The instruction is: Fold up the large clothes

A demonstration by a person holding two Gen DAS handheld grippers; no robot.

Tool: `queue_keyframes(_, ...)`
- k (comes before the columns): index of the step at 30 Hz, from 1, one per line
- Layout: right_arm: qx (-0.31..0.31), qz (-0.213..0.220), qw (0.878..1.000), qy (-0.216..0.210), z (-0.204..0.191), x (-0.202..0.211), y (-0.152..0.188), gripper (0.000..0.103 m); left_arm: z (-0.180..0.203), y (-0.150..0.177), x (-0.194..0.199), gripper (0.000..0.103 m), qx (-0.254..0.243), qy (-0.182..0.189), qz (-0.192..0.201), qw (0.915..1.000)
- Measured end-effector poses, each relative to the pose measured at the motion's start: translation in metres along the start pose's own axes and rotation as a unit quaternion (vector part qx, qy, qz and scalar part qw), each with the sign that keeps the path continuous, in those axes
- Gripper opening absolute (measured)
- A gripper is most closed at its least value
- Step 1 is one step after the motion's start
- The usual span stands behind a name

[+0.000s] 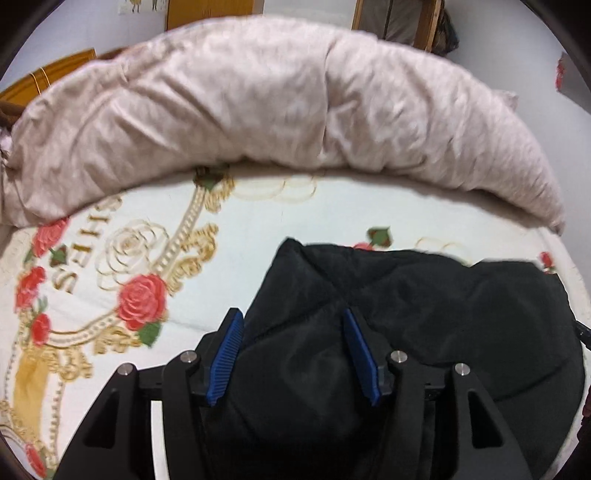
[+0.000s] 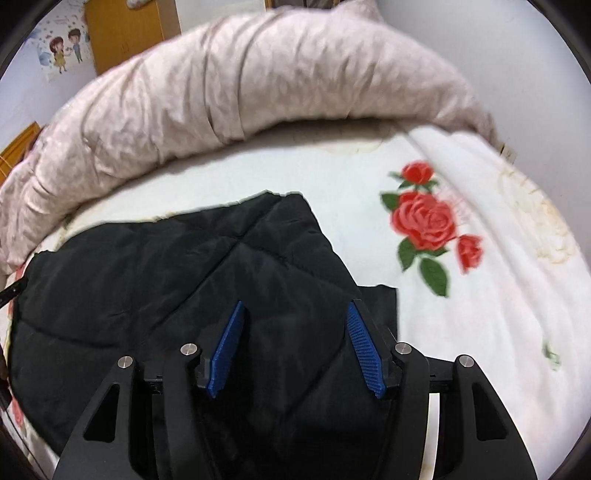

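Left hand-held gripper and right hand-held gripper: both released, fingers spread above the black padded jacket. Jacket lies partly folded on the rose-print bed sheet, near the rolled duvet. Pinch matching edges; lift evenly.

A home bedroom is shown. A bed is covered by a rose-printed sheet, with a rumpled pinkish duvet heaped along it. A cartoon wall sticker and orange wooden cupboard are seen behind.
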State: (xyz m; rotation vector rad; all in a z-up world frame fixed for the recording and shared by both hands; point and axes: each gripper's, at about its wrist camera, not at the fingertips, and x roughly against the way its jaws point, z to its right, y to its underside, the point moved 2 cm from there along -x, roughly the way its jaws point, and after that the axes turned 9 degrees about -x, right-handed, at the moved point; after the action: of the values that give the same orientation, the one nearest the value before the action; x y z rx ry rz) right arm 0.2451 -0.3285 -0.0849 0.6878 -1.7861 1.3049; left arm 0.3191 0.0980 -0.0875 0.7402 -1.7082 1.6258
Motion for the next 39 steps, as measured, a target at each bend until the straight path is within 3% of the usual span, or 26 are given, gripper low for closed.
queue_keyframes(9, 0.017, 0.003, 1.000, 0.020, 0.001, -0.019, 0.005, 0.058, 0.001, 0.009, -0.022, 0.066, 0.016, 0.004, -0.005, 0.9999)
queue_keyframes(11, 0.019, 0.007, 0.999, 0.025, 0.000, -0.006, 0.003, 0.058, 0.002, 0.005, -0.012, 0.063, 0.016, -0.001, -0.008, 0.9998)
queue_keyframes(18, 0.007, 0.045, 0.999, -0.010, 0.012, 0.060, 0.026, 0.058, 0.008, 0.011, 0.059, 0.062, -0.006, 0.016, 0.062, 0.9979)
queue_keyframes(22, -0.017, 0.006, 1.000, -0.006, 0.029, 0.038, 0.049, 0.058, 0.009, 0.034, 0.031, 0.066, -0.009, 0.013, 0.021, 0.9997)
queue_keyframes(29, -0.022, -0.002, 1.000, 0.000, 0.029, 0.022, 0.054, 0.058, 0.015, 0.035, 0.021, 0.068, -0.015, -0.003, 0.020, 0.9997)
queue_keyframes(32, -0.019, 0.009, 1.000, 0.013, 0.027, 0.040, 0.051, 0.058, 0.013, 0.032, 0.037, 0.067, -0.008, -0.002, 0.015, 0.9999)
queue_keyframes(39, -0.006, 0.036, 0.999, -0.005, 0.019, 0.092, 0.057, 0.058, 0.018, 0.048, 0.096, 0.067, -0.009, 0.005, 0.036, 0.9993)
